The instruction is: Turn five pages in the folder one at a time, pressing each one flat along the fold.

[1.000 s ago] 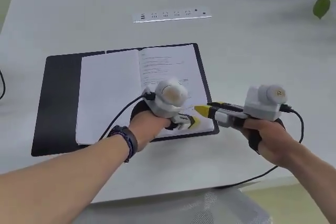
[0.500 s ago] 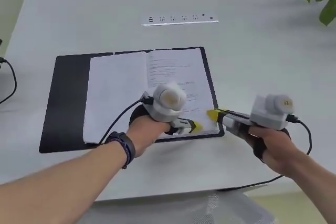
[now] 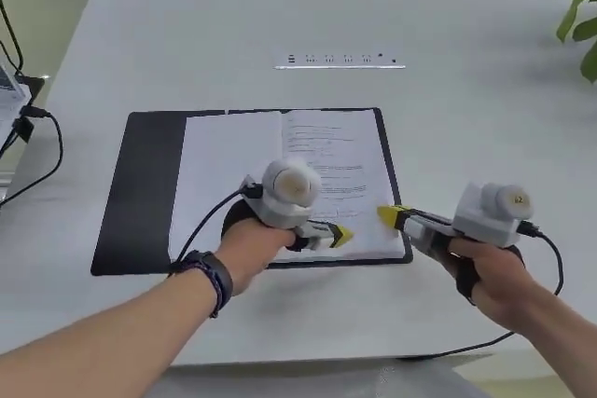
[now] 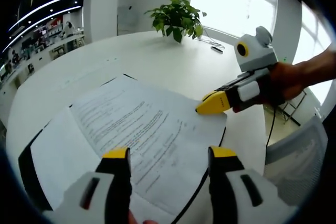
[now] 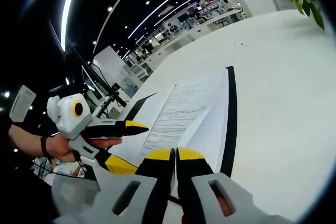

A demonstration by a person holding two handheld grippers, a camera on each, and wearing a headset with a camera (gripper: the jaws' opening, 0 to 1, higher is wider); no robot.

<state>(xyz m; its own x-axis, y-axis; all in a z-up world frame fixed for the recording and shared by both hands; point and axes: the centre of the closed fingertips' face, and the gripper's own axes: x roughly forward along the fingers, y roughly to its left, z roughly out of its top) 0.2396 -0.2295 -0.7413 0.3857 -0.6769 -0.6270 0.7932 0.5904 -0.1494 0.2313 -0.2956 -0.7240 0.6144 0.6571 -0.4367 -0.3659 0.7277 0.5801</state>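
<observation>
The black folder (image 3: 140, 195) lies open on the white table, with a blank page (image 3: 224, 174) on its left and a printed page (image 3: 340, 170) on its right. My left gripper (image 3: 336, 233) hovers open low over the printed page's (image 4: 142, 129) near corner, nothing between its jaws (image 4: 169, 155). My right gripper (image 3: 392, 216) is shut, its yellow tip at the printed page's right edge (image 4: 210, 104). In the right gripper view its closed jaws (image 5: 176, 156) point along the page (image 5: 181, 114) and the folder's black border (image 5: 231, 119), with the left gripper (image 5: 128, 145) to the left.
A white power strip (image 3: 340, 61) lies flush in the table behind the folder. Plant leaves (image 3: 578, 6) hang at the far right, and cables (image 3: 42, 151) trail at the left. The table's near edge runs just below my hands.
The head camera has shifted, so the folder sits lower in the picture. My right gripper's tip has drawn back slightly toward the page's right edge. The left gripper stays over the same corner.
</observation>
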